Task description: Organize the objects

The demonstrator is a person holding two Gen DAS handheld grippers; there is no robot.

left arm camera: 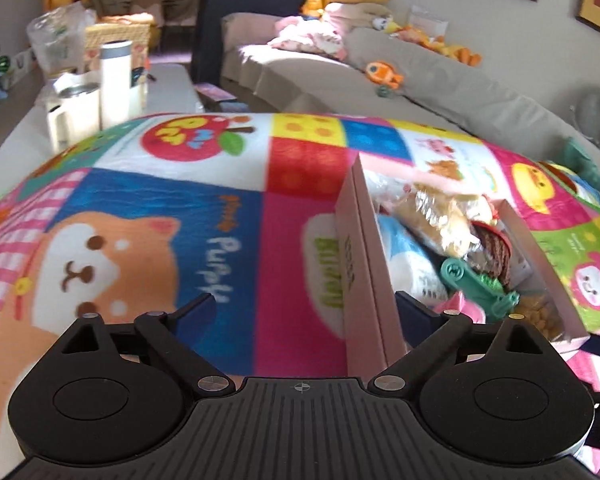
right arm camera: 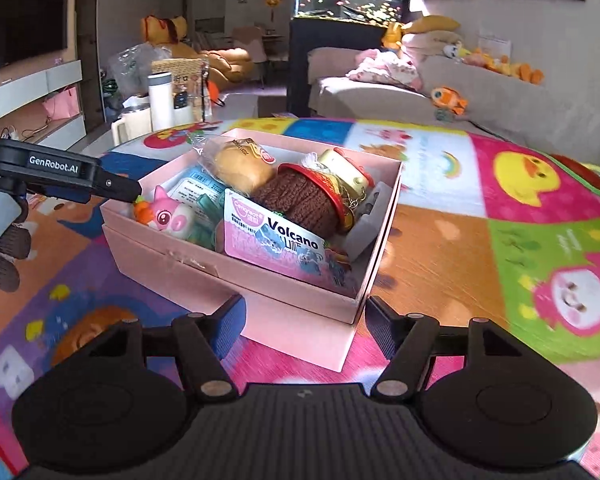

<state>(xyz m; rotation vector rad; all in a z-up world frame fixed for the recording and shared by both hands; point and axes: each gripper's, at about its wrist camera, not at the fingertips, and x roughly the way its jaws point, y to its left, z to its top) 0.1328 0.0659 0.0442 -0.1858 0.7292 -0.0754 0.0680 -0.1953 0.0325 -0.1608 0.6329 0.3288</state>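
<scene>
Pink box of small goods on a patterned play mat, living room beyond.

Surface: soft cartoon-print mat (right arm camera: 460, 232) in bright squares. Right tongs (right arm camera: 304, 316) released, fingers spread either side of the near corner of the pink cardboard box (right arm camera: 236, 276), not gripping. Left tongs (left arm camera: 304, 312) released; 1 finger sits inside the box (left arm camera: 364, 280), 1 outside its wall. Contents: glossy "Volcano" packet (right arm camera: 276, 236), pink plastic toy (right arm camera: 168, 216), brown knitted piece (right arm camera: 300, 196), wrapped bun (right arm camera: 236, 168). Beyond: white flask (right arm camera: 161, 100), beige sofa (right arm camera: 380, 96), fish tank (right arm camera: 348, 0).
</scene>
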